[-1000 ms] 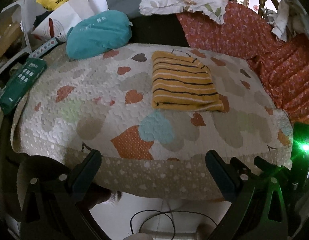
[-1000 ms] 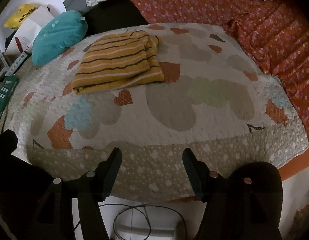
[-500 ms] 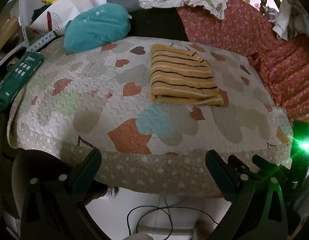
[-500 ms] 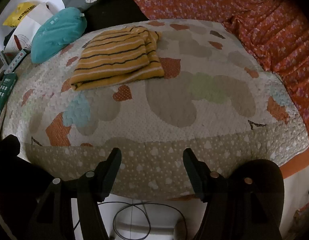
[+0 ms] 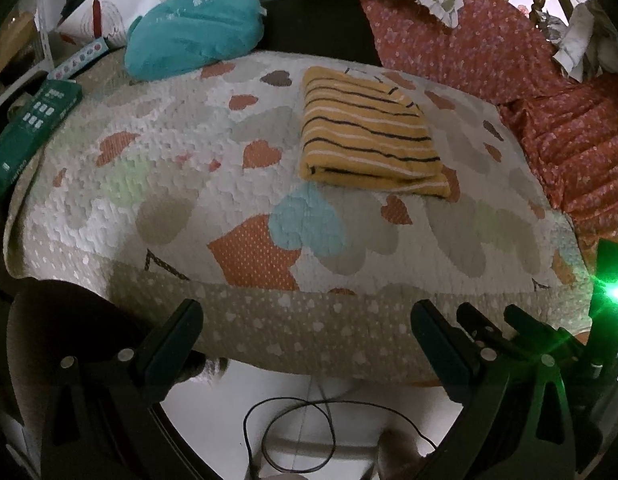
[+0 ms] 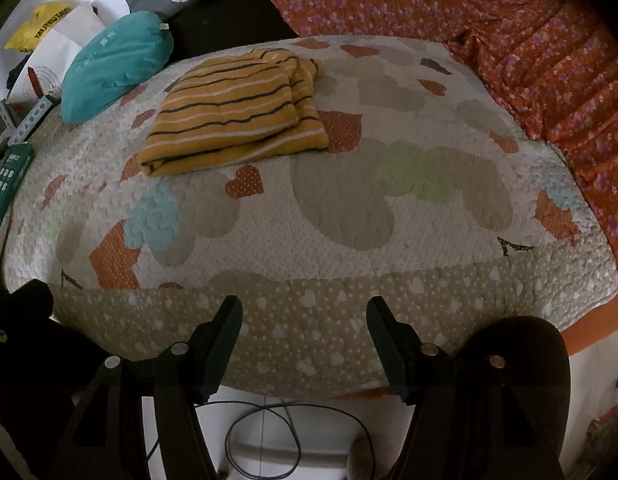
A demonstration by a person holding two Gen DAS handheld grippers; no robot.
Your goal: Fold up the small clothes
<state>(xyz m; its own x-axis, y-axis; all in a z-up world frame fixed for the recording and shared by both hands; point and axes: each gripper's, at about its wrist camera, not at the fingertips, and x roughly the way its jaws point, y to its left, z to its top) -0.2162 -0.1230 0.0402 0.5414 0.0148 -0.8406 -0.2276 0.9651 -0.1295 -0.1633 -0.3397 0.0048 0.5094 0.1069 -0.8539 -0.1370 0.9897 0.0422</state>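
One striped yellow garment [image 5: 369, 136] lies folded in a neat rectangle on the heart-print quilt [image 5: 157, 184], upper centre of both views; folding looks done, with no other loose clothes in view. Both tools, left tool [image 5: 305, 324] and right tool [image 6: 305, 316], hang apart and empty at the bottom edge.

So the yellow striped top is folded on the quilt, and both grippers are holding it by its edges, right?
Not quite. The striped top does lie folded on the quilt, but neither gripper holds it. The left gripper and right gripper are both open and empty at the quilt's near edge, well short of the top. Both wrist views show this.
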